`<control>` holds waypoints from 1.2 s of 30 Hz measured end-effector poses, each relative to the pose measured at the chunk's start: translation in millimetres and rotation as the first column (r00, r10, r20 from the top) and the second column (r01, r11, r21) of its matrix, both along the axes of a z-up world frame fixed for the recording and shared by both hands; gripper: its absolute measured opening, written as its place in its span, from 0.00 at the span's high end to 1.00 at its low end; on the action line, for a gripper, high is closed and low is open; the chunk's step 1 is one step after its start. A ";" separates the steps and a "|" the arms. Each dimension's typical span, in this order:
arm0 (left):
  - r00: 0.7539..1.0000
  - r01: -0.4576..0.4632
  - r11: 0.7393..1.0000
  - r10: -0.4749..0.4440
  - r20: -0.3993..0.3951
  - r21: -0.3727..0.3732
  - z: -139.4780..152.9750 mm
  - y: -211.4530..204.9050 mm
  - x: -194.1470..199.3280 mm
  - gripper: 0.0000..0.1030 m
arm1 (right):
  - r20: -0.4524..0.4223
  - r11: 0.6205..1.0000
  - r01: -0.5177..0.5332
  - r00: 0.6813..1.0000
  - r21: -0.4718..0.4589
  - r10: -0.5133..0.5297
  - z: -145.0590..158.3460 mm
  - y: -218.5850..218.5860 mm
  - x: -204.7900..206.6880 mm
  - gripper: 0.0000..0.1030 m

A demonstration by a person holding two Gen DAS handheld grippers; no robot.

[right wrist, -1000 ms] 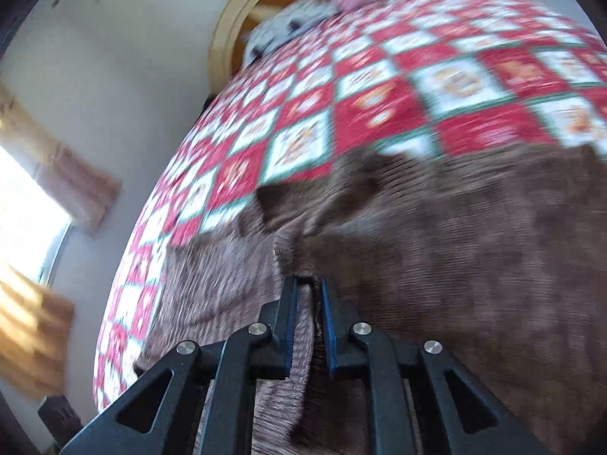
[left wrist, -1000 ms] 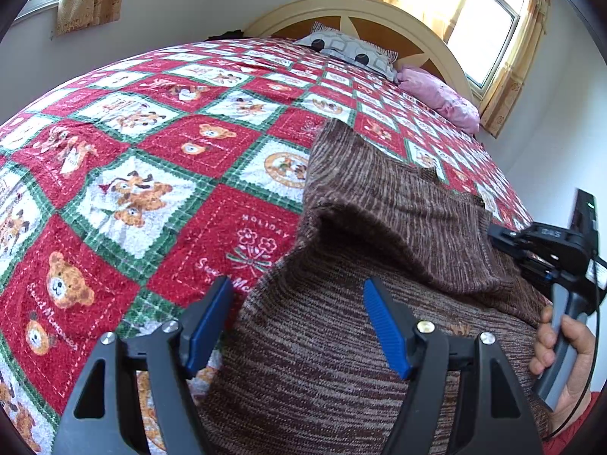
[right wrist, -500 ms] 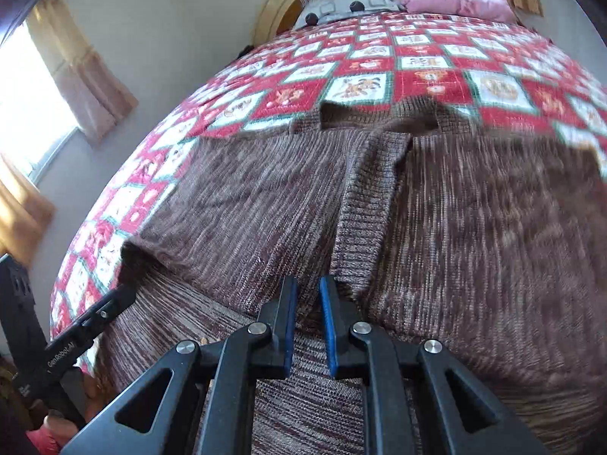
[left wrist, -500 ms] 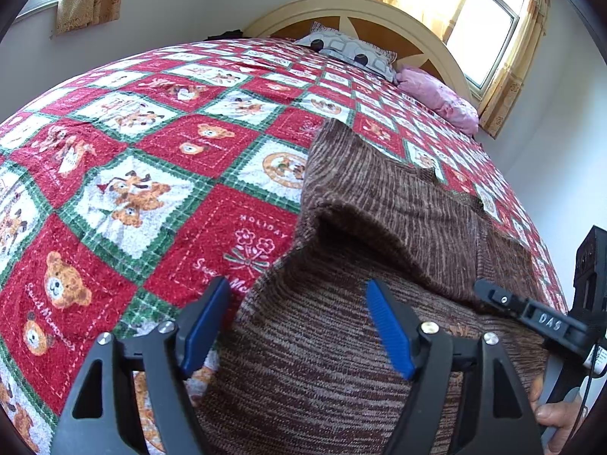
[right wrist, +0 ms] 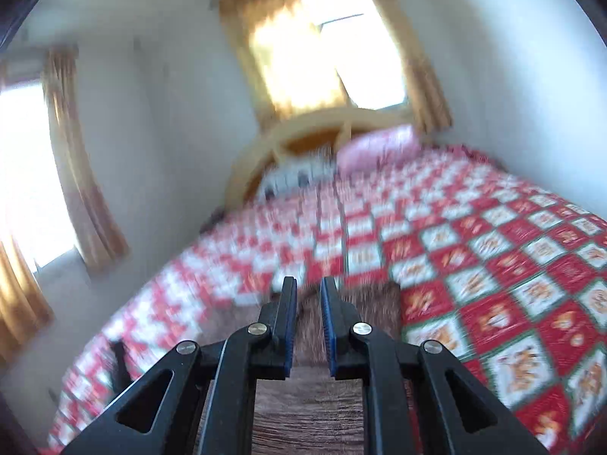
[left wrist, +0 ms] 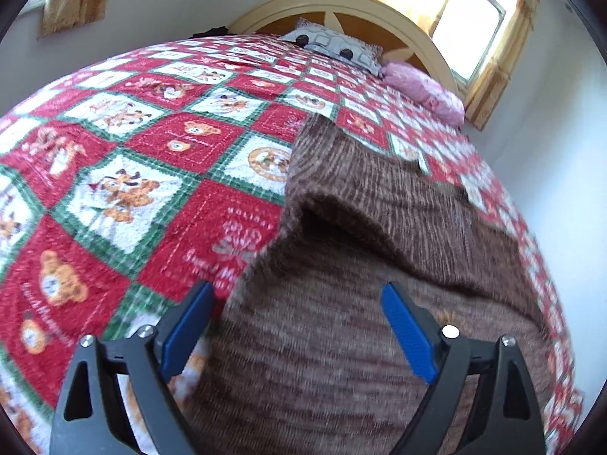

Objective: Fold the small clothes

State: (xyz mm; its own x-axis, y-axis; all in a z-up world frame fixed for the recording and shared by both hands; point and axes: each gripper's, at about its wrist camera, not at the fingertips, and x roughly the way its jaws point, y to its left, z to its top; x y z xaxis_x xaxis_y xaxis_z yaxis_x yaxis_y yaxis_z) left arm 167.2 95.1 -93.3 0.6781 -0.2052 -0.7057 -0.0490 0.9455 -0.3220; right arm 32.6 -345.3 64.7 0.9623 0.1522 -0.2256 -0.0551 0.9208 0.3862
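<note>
Left wrist view: one brown marled knit sweater [left wrist: 341,303], ribbed texture, lying flat on the bed [left wrist: 114,189] toward its near right corner. A sleeve or side panel is folded across the body, forming a raised diagonal fold with a shadowed pocket beneath it; the far edge of the garment ends in a point on the quilt. Fabric in the near part is blurred.

Bed cover: red, white and green patchwork quilt [left wrist: 159,144] with bear motifs. Two pillows at the far edge against the arched headboard [left wrist: 341,3]: one grey-patterned pillow [left wrist: 330,43], one pink pillow [left wrist: 425,87].

Left hand-held gripper [left wrist: 297,295]: jaws spread wide, having just been opening; blue pads stand either side of the sweater's near left edge, with cloth below the gap and neither pad pressing on it.

Right wrist view: heavily blurred. Right hand-held gripper [right wrist: 308,288]: jaws drawn nearly together, narrow gap, nothing visibly clamped. Sweater [right wrist: 307,409] shows beneath and beyond the fingers, at the bed's near edge.
</note>
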 end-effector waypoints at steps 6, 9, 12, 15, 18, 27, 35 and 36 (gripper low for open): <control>0.990 0.144 0.989 -0.144 0.005 0.029 13.6 -3.6 -56.8 0.10 | 0.267 0.816 -0.273 0.952 0.510 0.152 9.9 -57.3 -73.2 0.87; 0.975 0.215 0.973 -0.218 0.029 0.087 28.2 3.6 -87.5 0.10 | 0.289 0.735 -0.377 0.923 0.563 0.253 16.8 -69.5 -79.6 0.86; 0.958 0.272 0.949 -0.282 0.043 0.158 39.6 16.5 -115.4 0.10 | 0.212 0.816 -0.372 0.927 0.443 0.308 36.7 -70.8 -101.5 0.86; 0.946 0.315 0.929 -0.325 0.022 0.193 38.3 28.3 -141.1 0.05 | 0.124 0.844 -0.427 0.904 0.325 0.409 56.1 -63.0 -127.0 0.86; 0.935 0.352 0.916 -0.353 -0.030 0.194 25.6 36.0 -164.2 0.05 | -0.025 0.877 -0.423 0.898 0.229 0.439 48.3 -53.1 -151.4 0.43; 0.936 0.331 0.943 -0.326 -0.131 0.024 -12.4 55.1 -199.3 0.07 | -0.434 0.981 -0.140 0.882 0.137 0.186 -87.6 -22.8 -146.0 0.17; 0.938 0.340 0.940 -0.336 -0.091 0.038 -13.6 54.5 -206.7 0.16 | -0.567 0.986 -0.164 0.812 0.010 0.140 -145.8 -0.5 -119.8 0.17; 0.937 0.343 0.939 -0.339 -0.085 0.039 -14.2 54.2 -207.7 0.21 | -0.576 0.986 -0.168 0.807 -0.013 0.130 -146.8 2.0 -122.1 0.17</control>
